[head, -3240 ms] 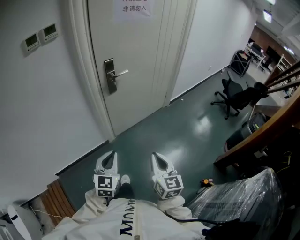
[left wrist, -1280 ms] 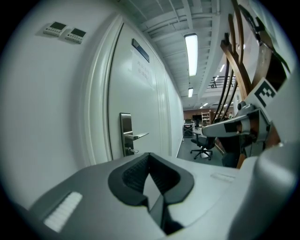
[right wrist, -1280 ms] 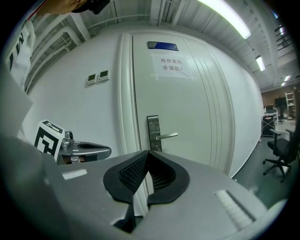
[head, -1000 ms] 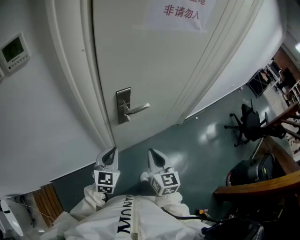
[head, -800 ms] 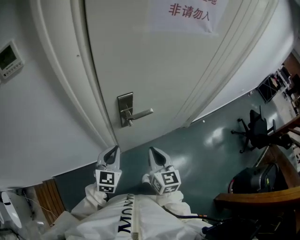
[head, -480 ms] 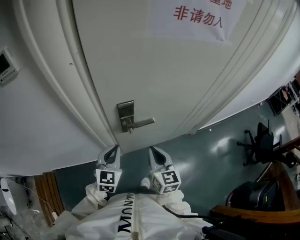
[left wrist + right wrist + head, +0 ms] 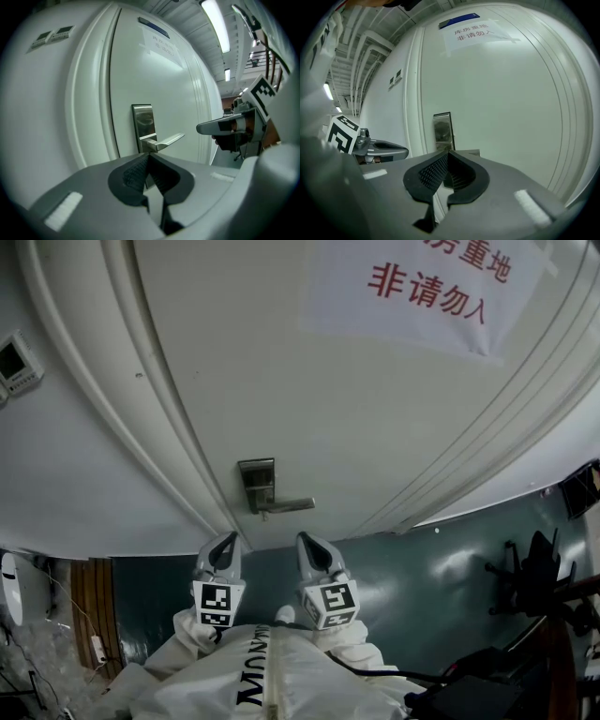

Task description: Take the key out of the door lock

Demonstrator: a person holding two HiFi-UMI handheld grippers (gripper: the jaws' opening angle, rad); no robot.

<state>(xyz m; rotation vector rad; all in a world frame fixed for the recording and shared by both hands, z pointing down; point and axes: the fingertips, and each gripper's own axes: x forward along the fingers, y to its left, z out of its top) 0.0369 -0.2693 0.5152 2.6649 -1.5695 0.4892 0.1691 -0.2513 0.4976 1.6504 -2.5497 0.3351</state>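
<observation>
Approach phase: left hand-held gripper (image 7: 227,539) and right hand-held gripper (image 7: 306,541) clenched, empty, below lock plate (image 7: 257,479); open one, square up there. Key indiscernible.

One door (image 7: 375,427), one handle (image 7: 286,505), one notice (image 7: 422,292), two wall panels (image 7: 41,36) (image 7: 63,32), two tools (image 7: 223,542) (image 7: 309,542).

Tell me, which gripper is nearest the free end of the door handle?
The right gripper: it sits just below the door handle at its free end, while the left gripper is farther left, under the door frame.
</observation>
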